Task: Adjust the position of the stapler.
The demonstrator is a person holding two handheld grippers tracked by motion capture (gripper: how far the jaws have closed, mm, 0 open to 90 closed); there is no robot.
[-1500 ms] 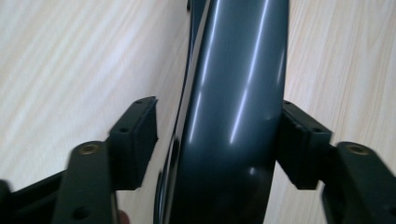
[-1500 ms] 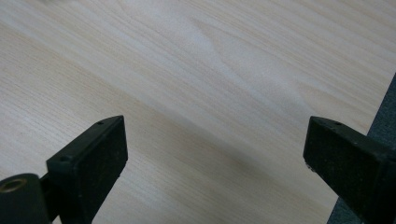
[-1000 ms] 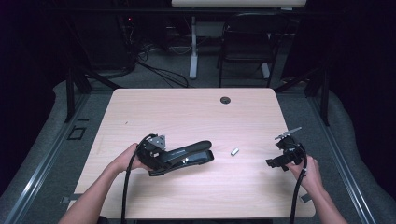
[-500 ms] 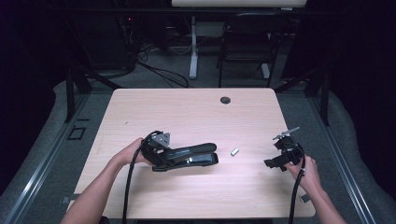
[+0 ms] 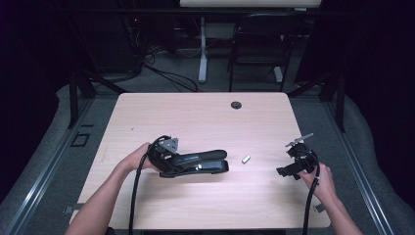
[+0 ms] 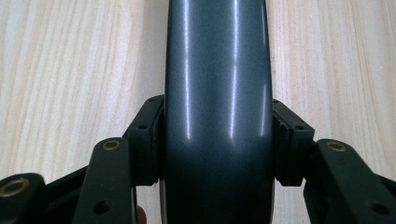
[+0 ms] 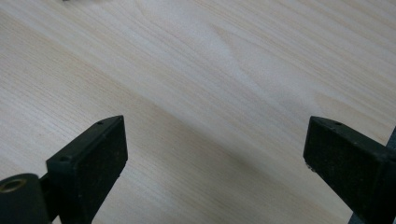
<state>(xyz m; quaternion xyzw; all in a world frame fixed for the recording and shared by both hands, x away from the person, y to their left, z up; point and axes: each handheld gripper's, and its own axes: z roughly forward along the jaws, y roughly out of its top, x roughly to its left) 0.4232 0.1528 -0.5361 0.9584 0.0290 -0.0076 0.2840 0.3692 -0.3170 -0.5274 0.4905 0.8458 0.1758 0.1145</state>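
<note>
High view, with two gripper views. The left gripper (image 5: 169, 157) is clamped on the rear end of a dark grey stapler (image 5: 198, 161), which lies at about 7 o'clock of the tabletop (image 5: 195, 117) centre with its long body pointing toward 3 o'clock. In the left gripper view the pads (image 6: 148, 140) press on both flanks of the stapler's rounded top (image 6: 218, 112), the jaws about half closed around its width; gripping it across the narrow sides probably steadies the body so that it cannot roll or pivot. A small pale strip, possibly a block of staples (image 5: 246, 158), lies on the wood just beyond the stapler's nose, at 3 o'clock of it and apart from it. The right gripper (image 5: 293, 164) hovers near the 4 o'clock edge of the tabletop, well apart from both things; in the right gripper view its pads (image 7: 95, 158) stand wide apart over bare wood and hold nothing, seemingly kept free to fetch the strip. A round cable grommet (image 5: 236, 105) sits at 12 o'clock. No brand, label or writing can be read on any surface.
</note>
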